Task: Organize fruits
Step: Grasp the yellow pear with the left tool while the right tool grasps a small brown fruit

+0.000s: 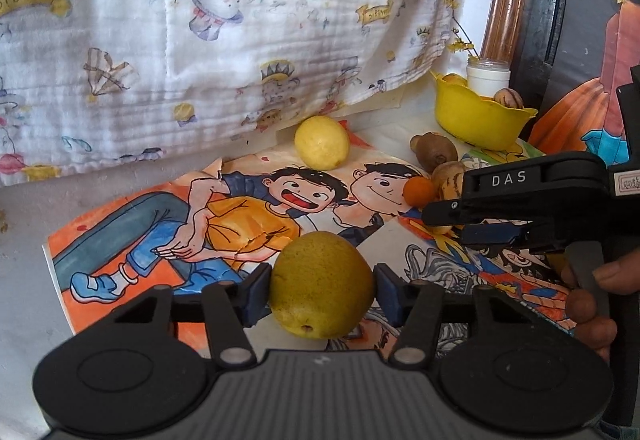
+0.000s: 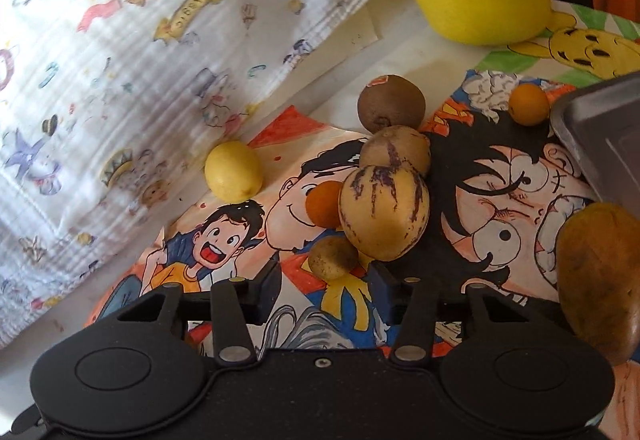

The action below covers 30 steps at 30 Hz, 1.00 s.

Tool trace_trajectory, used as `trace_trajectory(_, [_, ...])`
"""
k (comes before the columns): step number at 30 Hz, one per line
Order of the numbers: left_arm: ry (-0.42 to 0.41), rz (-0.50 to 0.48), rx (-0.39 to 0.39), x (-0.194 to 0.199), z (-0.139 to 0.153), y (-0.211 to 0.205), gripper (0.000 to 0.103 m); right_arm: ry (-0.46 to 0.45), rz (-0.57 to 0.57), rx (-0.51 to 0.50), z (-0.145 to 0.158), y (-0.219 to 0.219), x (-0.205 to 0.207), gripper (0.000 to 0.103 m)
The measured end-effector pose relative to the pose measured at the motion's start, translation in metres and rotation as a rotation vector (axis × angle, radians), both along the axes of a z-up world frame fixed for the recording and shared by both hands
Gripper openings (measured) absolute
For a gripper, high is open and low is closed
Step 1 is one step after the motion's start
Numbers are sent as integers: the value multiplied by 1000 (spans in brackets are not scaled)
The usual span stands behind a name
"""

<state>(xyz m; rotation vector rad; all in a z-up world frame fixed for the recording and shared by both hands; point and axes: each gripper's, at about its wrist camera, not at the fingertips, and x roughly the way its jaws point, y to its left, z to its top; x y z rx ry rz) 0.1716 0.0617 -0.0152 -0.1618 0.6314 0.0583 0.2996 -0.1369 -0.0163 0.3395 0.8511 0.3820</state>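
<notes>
A yellow-green pear (image 1: 322, 284) lies on the cartoon drawings, and my left gripper (image 1: 322, 294) is shut on it, a blue pad against each side. My right gripper (image 2: 325, 274) is open. A small brownish-yellow fruit (image 2: 333, 258) sits at its fingertips with a gap to each pad. Just beyond are two purple-streaked melons (image 2: 384, 205), a small orange (image 2: 322, 203) and a kiwi (image 2: 390, 103). The left wrist view shows the right gripper (image 1: 434, 215) from the side, low over this pile. A lemon (image 1: 322, 141) lies near the cloth. The yellow bowl (image 2: 480, 15) holds fruit.
A printed white cloth (image 1: 200, 39) hangs along the back. A white jar (image 1: 488, 77) stands behind the bowl. A second small orange (image 2: 528, 104), a grey tray corner (image 2: 600, 127) and a large brown fruit (image 2: 600, 280) are at the right.
</notes>
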Motion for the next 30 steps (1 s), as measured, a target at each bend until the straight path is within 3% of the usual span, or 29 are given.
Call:
trace_trajectory(9, [12, -4, 5, 6, -2, -3, 60, -1, -47, 16, -5, 1, 4, 46])
trace_trajectory(17, [12, -5, 4, 7, -2, -2, 60, 8, -101, 7, -7, 1, 6, 31])
trace_trajectory(30, [17, -13, -29, 4, -2, 1, 59, 26, -51, 30, -8, -7, -2, 30])
